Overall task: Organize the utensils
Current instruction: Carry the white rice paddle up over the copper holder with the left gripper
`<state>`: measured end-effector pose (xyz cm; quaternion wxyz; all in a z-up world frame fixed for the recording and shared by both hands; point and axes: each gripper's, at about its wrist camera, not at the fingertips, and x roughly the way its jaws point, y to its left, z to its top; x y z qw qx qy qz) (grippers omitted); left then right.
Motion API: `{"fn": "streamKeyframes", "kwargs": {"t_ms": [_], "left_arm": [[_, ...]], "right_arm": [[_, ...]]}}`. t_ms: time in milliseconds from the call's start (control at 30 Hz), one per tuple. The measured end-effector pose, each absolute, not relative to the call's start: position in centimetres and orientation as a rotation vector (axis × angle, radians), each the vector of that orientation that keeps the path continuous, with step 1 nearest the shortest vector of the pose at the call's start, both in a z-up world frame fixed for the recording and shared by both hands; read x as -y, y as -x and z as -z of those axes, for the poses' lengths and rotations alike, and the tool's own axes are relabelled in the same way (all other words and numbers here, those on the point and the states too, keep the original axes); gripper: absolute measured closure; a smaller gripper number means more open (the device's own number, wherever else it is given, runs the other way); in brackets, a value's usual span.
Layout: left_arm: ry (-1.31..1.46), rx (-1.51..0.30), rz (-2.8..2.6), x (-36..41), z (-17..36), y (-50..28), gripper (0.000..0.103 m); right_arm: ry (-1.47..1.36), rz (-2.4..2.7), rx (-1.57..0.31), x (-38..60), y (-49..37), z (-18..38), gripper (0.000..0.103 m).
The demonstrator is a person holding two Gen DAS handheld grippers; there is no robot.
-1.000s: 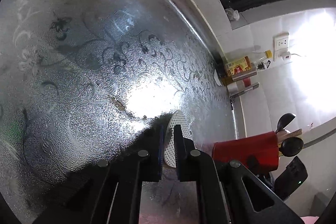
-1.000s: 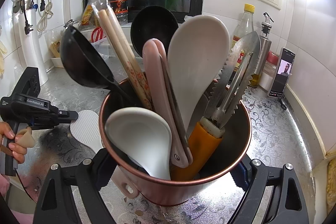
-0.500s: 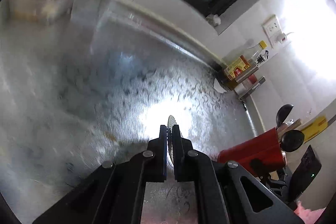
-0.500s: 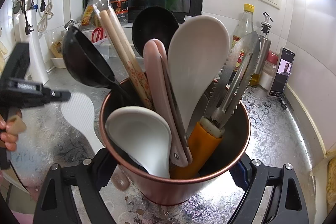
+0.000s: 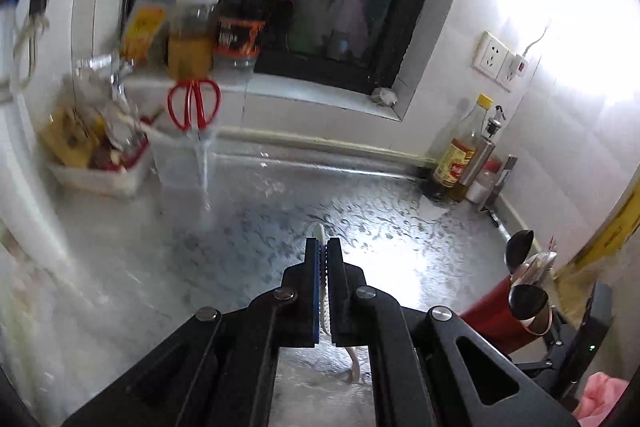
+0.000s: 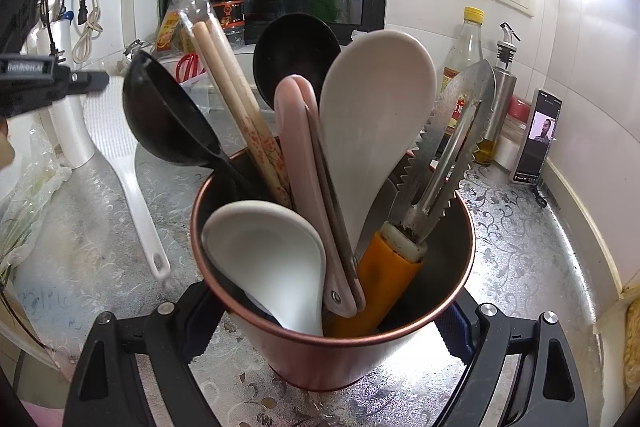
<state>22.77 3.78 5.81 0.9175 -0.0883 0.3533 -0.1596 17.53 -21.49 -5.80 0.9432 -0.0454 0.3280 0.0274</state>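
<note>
My left gripper (image 5: 323,247) is shut on the head of a white rice paddle (image 5: 317,231), seen edge-on between the pads. In the right wrist view the paddle (image 6: 116,143) hangs off the counter, handle slanting down, with the left gripper (image 6: 100,81) at the far left. My right gripper (image 6: 328,327) is shut on a copper-red utensil cup (image 6: 360,359) standing on the counter. The cup holds black ladles, wrapped chopsticks, pink spatulas, white spoons and serrated tongs with an orange handle. In the left wrist view the cup (image 5: 492,323) is at lower right.
Oil bottles (image 6: 464,67) and a propped phone (image 6: 538,135) stand in the back right corner. Red scissors (image 5: 194,103) sit in a clear holder beside a cluttered white tray (image 5: 96,179) at back left. A plastic bag (image 6: 28,179) lies at left.
The left gripper has risen with the paddle and rolled, lifting it off the counter so its handle hangs down. The right gripper and cup have not moved.
</note>
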Motion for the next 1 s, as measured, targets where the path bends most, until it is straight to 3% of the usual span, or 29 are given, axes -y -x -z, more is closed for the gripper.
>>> {"fn": "streamKeyframes", "kwargs": {"t_ms": [367, 1000], "left_arm": [[0.049, -0.644, 0.307, -1.9, -10.3, -21.6, 0.100], [-0.092, -0.348, 0.530, 5.0, -23.8, -18.1, 0.100]], "right_arm": [[0.090, -0.058, -0.667, 21.3, -17.3, 5.8, 0.011], [0.085, -0.067, -0.662, 20.8, -18.2, 5.6, 0.011]]}}
